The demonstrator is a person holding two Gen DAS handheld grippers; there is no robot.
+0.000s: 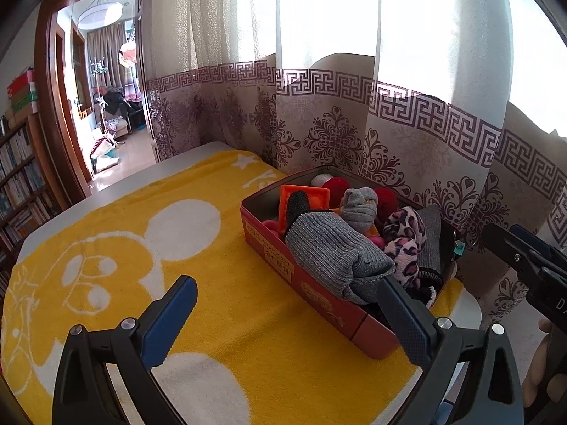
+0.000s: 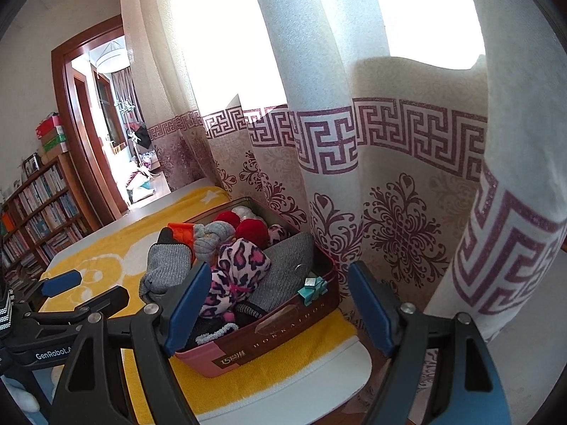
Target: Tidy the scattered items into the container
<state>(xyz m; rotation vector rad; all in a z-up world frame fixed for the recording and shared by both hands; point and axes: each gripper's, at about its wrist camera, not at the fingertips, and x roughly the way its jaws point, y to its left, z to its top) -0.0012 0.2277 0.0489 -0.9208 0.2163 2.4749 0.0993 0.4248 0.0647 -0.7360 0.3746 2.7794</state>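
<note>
A yellow towel (image 1: 219,265) with white cartoon shapes fills the lower left. The tin (image 1: 319,294) is red with gold print. In it: grey ribbed sock (image 1: 326,248), pink-and-black leopard sock (image 1: 404,241), red balls (image 1: 336,186). Cream curtain (image 1: 354,124), purple key border.

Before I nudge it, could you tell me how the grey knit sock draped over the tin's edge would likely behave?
The grey knit sock looks soft and floppy, so it would probably sag rather than hold shape. It overhangs the tin rim, so a push might slide it out.
</note>
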